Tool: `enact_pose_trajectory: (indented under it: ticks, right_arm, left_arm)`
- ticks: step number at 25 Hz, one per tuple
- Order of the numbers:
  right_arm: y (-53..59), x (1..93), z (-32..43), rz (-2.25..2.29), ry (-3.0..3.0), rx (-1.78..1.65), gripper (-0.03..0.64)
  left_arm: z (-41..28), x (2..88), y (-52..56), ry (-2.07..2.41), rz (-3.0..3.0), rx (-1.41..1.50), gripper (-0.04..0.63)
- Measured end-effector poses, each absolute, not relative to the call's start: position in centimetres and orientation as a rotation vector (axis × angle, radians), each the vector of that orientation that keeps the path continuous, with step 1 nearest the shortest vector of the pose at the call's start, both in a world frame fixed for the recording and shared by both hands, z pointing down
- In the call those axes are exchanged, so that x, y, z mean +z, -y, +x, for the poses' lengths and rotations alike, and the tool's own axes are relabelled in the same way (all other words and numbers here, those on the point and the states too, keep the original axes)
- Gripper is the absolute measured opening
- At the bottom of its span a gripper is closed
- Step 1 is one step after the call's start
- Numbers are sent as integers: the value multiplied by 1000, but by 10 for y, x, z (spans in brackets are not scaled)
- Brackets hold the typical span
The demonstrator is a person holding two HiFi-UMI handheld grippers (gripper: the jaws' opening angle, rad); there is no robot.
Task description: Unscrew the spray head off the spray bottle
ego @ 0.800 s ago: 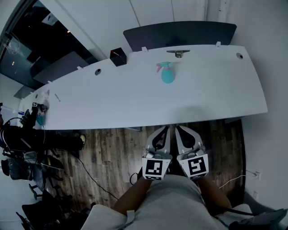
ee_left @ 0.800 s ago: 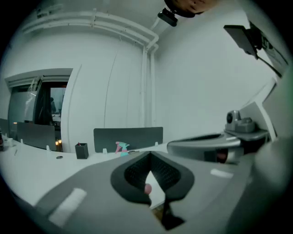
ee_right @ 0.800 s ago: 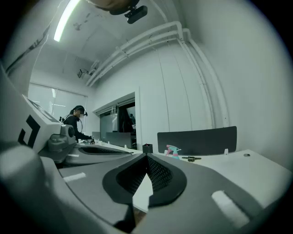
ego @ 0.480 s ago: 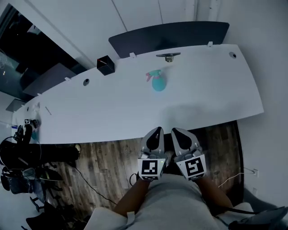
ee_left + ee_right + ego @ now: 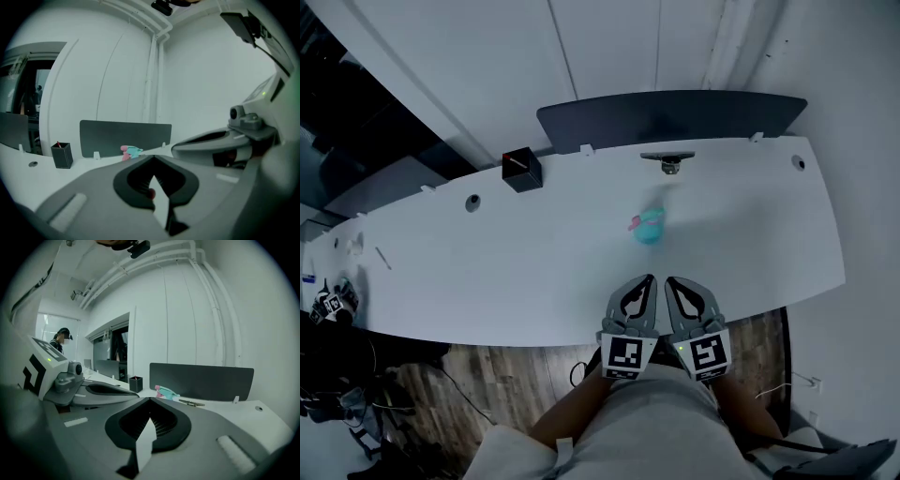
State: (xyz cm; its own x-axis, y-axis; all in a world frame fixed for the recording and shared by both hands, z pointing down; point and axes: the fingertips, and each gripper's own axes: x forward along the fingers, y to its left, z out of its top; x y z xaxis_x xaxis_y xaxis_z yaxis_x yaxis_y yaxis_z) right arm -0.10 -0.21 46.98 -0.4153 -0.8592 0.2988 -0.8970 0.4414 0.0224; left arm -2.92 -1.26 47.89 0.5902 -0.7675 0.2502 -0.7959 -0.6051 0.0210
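Observation:
A teal spray bottle (image 5: 649, 227) with a pink spray head stands upright on the white table (image 5: 487, 272), past its middle. It shows small in the left gripper view as the spray bottle (image 5: 130, 151), and in the right gripper view as the spray bottle (image 5: 165, 392). My left gripper (image 5: 648, 280) and right gripper (image 5: 669, 281) sit side by side over the table's near edge, short of the bottle. Both are shut and hold nothing. The left gripper (image 5: 152, 158) and right gripper (image 5: 150, 399) have their jaws closed tip to tip.
A black pen holder (image 5: 521, 170) stands at the back left. A dark divider panel (image 5: 675, 112) runs along the table's far edge, with a metal clamp (image 5: 668, 161) in front of it. Wood floor (image 5: 487, 384) lies below the near edge. A person (image 5: 61, 336) stands far off.
Both grippers have come forward from over the floor to the table's near edge, closer to the bottle. They have stayed shut.

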Motion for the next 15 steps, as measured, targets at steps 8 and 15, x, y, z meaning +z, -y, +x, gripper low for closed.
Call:
enact_pose_trajectory:
  ticks: [8,15]
  right_arm:
    - [41,499,-1,1510,2331,301,-2]
    - [64,522,7,1373,2371,320,-2]
  left_arm:
    - [-42,517,53,1283,2625,430,2]
    - [-37,551,73,1315,2559,571,2]
